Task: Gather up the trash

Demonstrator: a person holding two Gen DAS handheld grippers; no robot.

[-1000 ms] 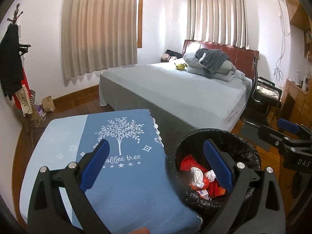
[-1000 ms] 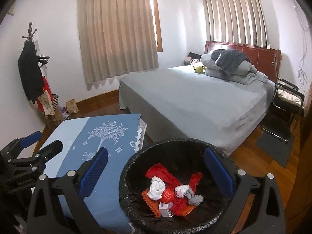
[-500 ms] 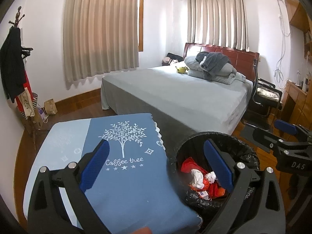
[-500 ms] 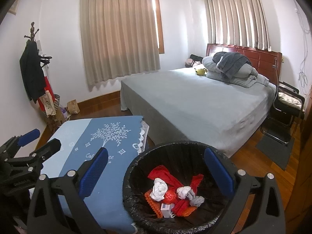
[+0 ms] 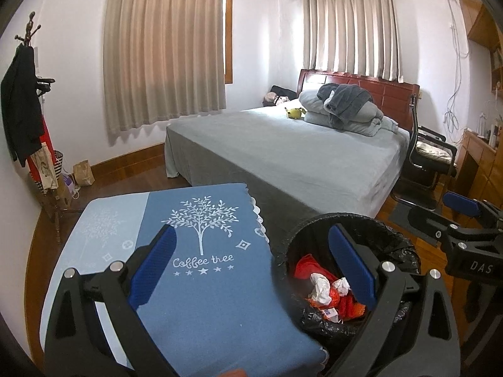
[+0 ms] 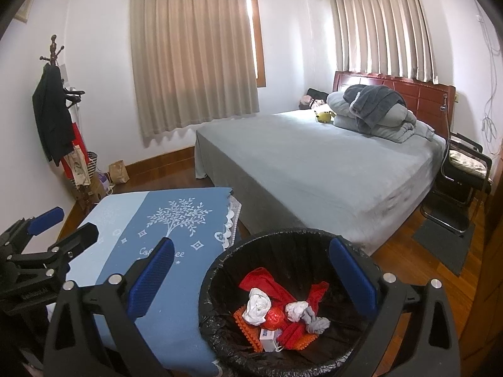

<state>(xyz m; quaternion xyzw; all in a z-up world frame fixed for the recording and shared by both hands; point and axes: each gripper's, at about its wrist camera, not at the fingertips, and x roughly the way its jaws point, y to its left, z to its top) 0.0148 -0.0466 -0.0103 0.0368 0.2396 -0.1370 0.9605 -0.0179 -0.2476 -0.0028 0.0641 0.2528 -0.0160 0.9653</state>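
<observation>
- Just below my right claw (image 6: 250, 276), gaping wide and empty, the trash bin (image 6: 220, 270) is holding red, white and orange trash (image 6: 276, 311).
- I am keeping my left claw (image 5: 251, 267) wide over the blue-clothed worktop (image 5: 201, 298), beside the bin.
- Beyond, a grey bed (image 6: 314, 157) is sitting under curtains (image 6: 195, 50).
</observation>
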